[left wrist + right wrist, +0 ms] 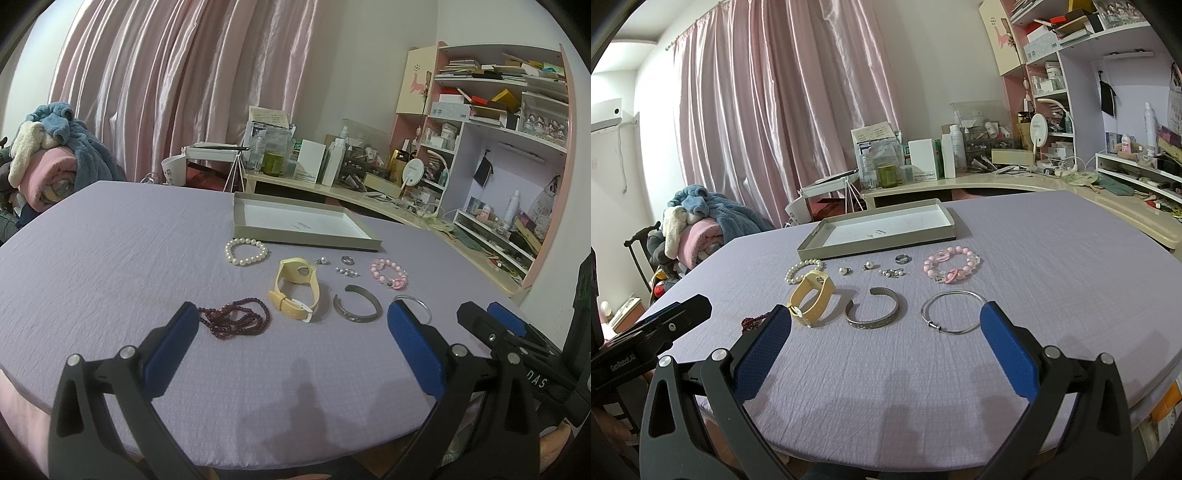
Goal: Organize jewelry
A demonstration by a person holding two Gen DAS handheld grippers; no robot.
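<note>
hovering with my left gripper [291, 332] and right gripper [886, 332] both spread wide and empty, i judge nothing sorted yet: jewelry lies before the bare tray [812, 251], so next i pinch the silver cuff [875, 314].

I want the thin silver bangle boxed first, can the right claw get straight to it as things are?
Probably yes. The right claw is open, and the thin silver bangle lies flat just ahead between its fingers, nothing on it. The engraved cuff beside it lies apart.

Pink curtains [783, 110], cluttered shelves [498, 122], lilac-covered table [1034, 258]
</note>
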